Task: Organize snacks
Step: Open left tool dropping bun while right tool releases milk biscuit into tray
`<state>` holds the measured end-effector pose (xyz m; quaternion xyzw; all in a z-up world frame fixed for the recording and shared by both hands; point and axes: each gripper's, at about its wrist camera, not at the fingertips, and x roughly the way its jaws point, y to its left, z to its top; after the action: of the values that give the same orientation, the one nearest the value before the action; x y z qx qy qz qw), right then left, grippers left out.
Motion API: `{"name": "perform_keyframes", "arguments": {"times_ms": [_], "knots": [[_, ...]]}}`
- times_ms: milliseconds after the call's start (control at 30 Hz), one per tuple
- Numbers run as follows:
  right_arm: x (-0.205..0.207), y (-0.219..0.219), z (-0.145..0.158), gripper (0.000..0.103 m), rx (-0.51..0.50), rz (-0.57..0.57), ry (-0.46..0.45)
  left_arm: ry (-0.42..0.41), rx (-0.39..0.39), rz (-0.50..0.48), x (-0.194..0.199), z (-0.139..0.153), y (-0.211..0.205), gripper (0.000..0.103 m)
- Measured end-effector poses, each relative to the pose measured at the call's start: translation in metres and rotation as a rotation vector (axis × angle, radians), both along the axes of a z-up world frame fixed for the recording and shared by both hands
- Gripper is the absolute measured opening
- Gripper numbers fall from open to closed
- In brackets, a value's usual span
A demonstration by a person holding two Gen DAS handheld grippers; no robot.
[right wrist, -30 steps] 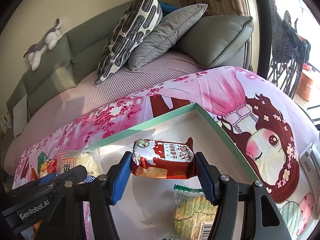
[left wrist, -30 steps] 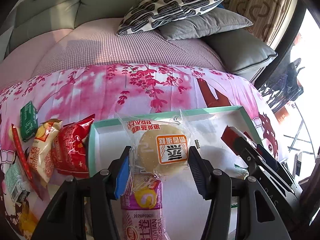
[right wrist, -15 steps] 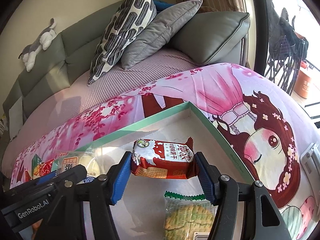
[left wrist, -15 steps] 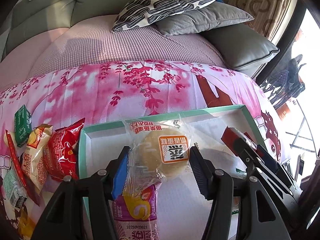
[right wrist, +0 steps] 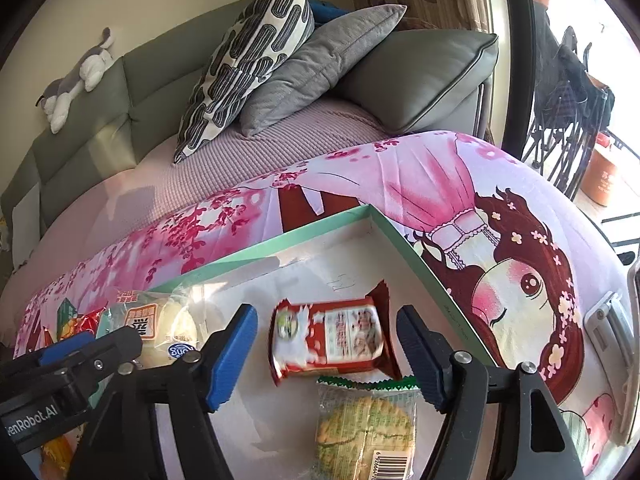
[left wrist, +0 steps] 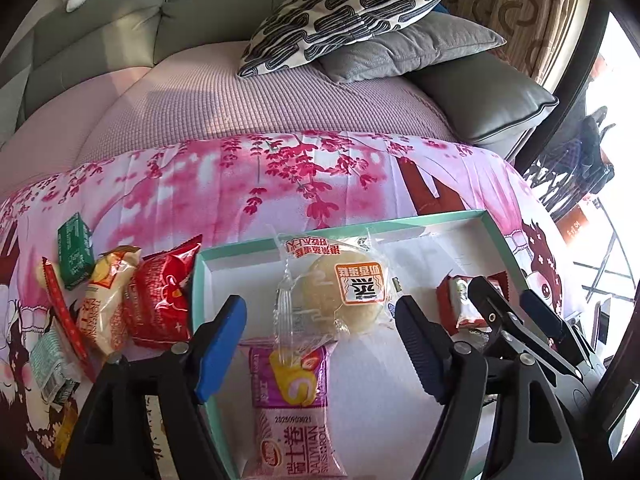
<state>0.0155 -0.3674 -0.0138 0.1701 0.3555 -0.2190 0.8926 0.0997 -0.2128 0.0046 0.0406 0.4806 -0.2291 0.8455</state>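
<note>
A shallow white box with a teal rim (left wrist: pixel 240 245) lies on the pink printed cloth. My left gripper (left wrist: pixel 320 344) hangs over it, its jaws opening. The round bun in a clear wrapper (left wrist: pixel 344 296) lies on the box floor just beyond the pads, touching neither, and overlaps a pink Swiss-roll packet (left wrist: pixel 296 412). My right gripper (right wrist: pixel 328 344) is also opening. The red biscuit packet (right wrist: pixel 332 340) lies loose between its fingers, clear of both pads, above a green-edged cracker pack (right wrist: pixel 368 428). The bun (right wrist: pixel 168 328) and left gripper (right wrist: pixel 80 354) show at the left.
Left of the box, loose snacks lie on the cloth: a red bag (left wrist: pixel 156 304), a yellow-white bag (left wrist: pixel 104 300), a small green carton (left wrist: pixel 74 256) and others. Behind is a grey sofa with a patterned pillow (left wrist: pixel 344 16). The box's right rim (right wrist: pixel 424 264) runs near the cloth's edge.
Both grippers have opened. The bun dropped from the left pads onto the box floor; the red packet left the right pads and lies flat in the box.
</note>
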Motion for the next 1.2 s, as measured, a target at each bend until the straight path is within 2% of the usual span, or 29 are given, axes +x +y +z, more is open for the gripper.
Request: {"name": "perform_keyframes", "arguments": {"times_ms": [100, 300, 333, 367, 400, 567, 833, 1067, 1200], "knots": [[-0.004, 0.003, 0.003, 0.092, -0.014, -0.001, 0.002, -0.024, 0.009, 0.014, -0.004, 0.004, 0.006, 0.083], [-0.011, 0.008, 0.004, 0.094, -0.019, 0.002, 0.017, -0.069, 0.004, 0.079, -0.006, 0.010, 0.028, 0.089], [-0.012, 0.010, 0.004, 0.096, -0.022, 0.002, 0.018, -0.077, 0.004, 0.093, -0.005, 0.010, 0.031, 0.093], [-0.013, 0.011, 0.004, 0.103, -0.024, 0.003, 0.018, -0.084, 0.005, 0.104, -0.005, 0.010, 0.034, 0.096], [-0.013, 0.013, 0.005, 0.103, -0.026, 0.008, 0.015, -0.092, 0.009, 0.120, -0.004, 0.009, 0.037, 0.099], [-0.011, 0.020, 0.008, 0.103, -0.040, 0.034, 0.011, -0.090, 0.017, 0.178, 0.002, 0.003, 0.049, 0.100], [-0.012, 0.032, 0.016, 0.103, -0.076, 0.060, 0.019, -0.111, 0.003, 0.196, -0.005, 0.005, 0.057, 0.100], [-0.022, 0.038, 0.025, 0.103, -0.050, 0.071, -0.026, -0.129, -0.037, 0.208, -0.016, 0.007, 0.070, 0.100], [-0.026, 0.039, 0.031, 0.103, -0.039, 0.075, -0.068, -0.168, -0.050, 0.211, -0.023, 0.012, 0.078, 0.100]]}}
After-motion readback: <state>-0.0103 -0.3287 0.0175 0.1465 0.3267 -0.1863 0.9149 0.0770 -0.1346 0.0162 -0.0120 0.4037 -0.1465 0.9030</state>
